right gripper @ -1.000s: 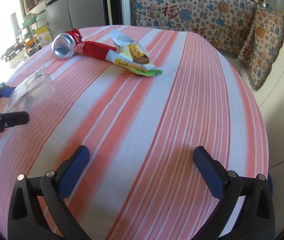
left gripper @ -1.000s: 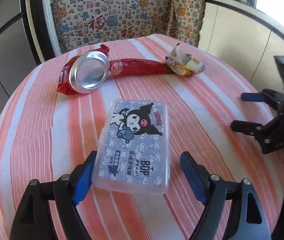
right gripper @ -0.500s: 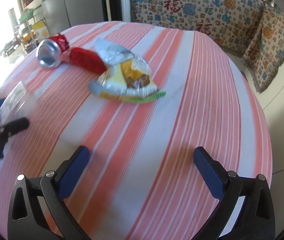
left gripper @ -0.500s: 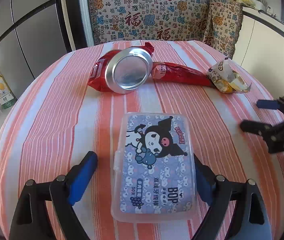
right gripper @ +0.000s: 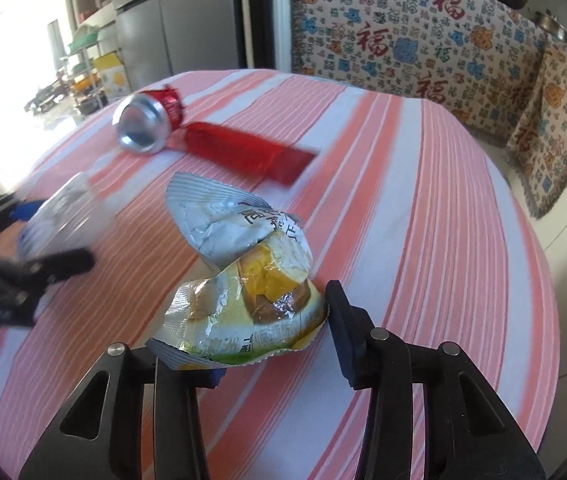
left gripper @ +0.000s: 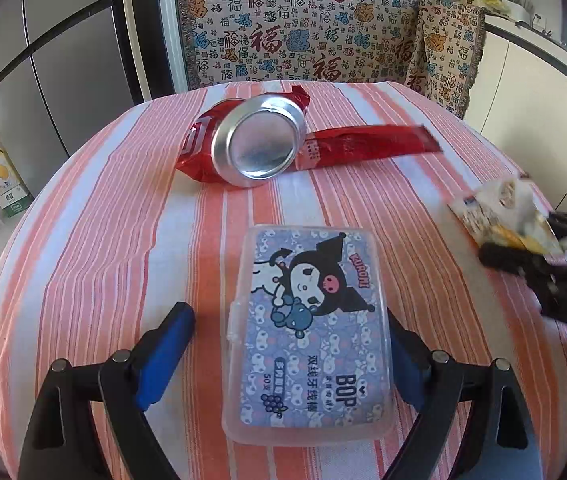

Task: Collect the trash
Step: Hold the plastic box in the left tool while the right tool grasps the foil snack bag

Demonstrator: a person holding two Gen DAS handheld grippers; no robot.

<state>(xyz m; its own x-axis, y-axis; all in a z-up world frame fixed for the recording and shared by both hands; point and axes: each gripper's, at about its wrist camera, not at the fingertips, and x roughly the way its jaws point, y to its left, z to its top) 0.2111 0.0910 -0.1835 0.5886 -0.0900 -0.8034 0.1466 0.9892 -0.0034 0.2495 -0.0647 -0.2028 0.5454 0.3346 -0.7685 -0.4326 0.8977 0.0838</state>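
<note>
Right wrist view: the right tool [right gripper: 271, 344] has just been closing and pinches the crumpled snack wrapper [right gripper: 243, 280], its top raised above the striped desk [right gripper: 423, 240]. The left tool [left gripper: 287, 344] stands wide around a clear floss box [left gripper: 307, 332], the left pad apart from it. A red can [left gripper: 251, 142] lies on the far side.

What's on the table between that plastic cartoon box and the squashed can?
Nothing: only bare striped tablecloth separates the plastic box from the crushed can, as the left wrist view shows.

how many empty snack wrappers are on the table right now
2: a red wrapper lying beside the crushed can, and a crumpled silver-yellow wrapper between the right tool's fingers. Others may be out of view.
</note>
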